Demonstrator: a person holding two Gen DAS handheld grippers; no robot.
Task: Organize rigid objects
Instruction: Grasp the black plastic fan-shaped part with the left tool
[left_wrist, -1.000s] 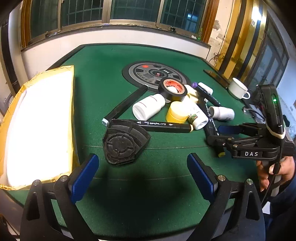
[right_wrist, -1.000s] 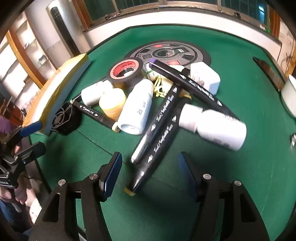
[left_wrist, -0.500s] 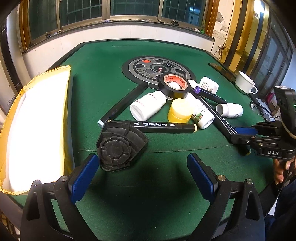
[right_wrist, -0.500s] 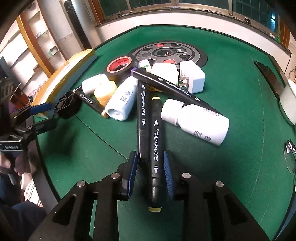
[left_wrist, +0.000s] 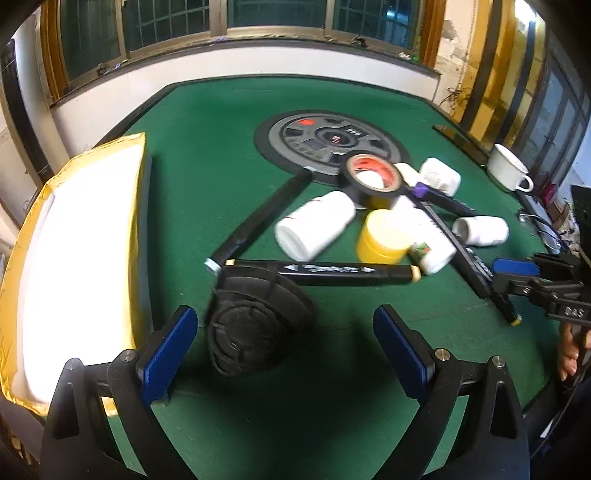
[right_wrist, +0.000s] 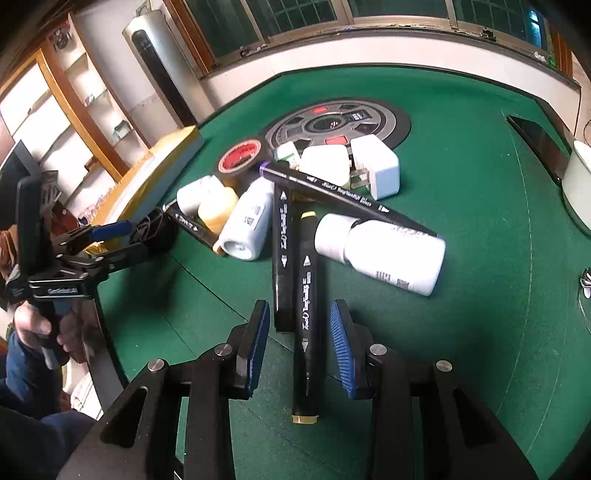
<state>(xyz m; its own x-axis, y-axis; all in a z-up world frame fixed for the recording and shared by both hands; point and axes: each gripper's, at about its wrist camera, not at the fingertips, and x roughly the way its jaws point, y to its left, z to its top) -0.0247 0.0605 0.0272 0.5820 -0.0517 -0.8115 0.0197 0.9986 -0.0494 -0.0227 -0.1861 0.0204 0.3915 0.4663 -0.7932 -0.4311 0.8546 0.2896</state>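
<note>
1. Between your right gripper (right_wrist: 299, 343) jaws: two black markers; yellow-tipped marker (right_wrist: 306, 317) centred, second marker (right_wrist: 282, 258) beside the left pad. Jaws just reopened slightly, pads not pressing.
2. Risk: closing pinches both, one skews free.
3. Left gripper (left_wrist: 284, 350): spread wide, empty, black cap (left_wrist: 251, 325) between jaws.

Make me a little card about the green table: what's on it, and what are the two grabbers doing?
Table: green felt
Left gripper: open wide, black round thing just ahead
Right gripper: jaws have just been opening, pads not touching anything
Between right jaws: black marker, second marker beside it
Pile: tape roll, yellow jar, white bottle
Far side: white mug
</note>
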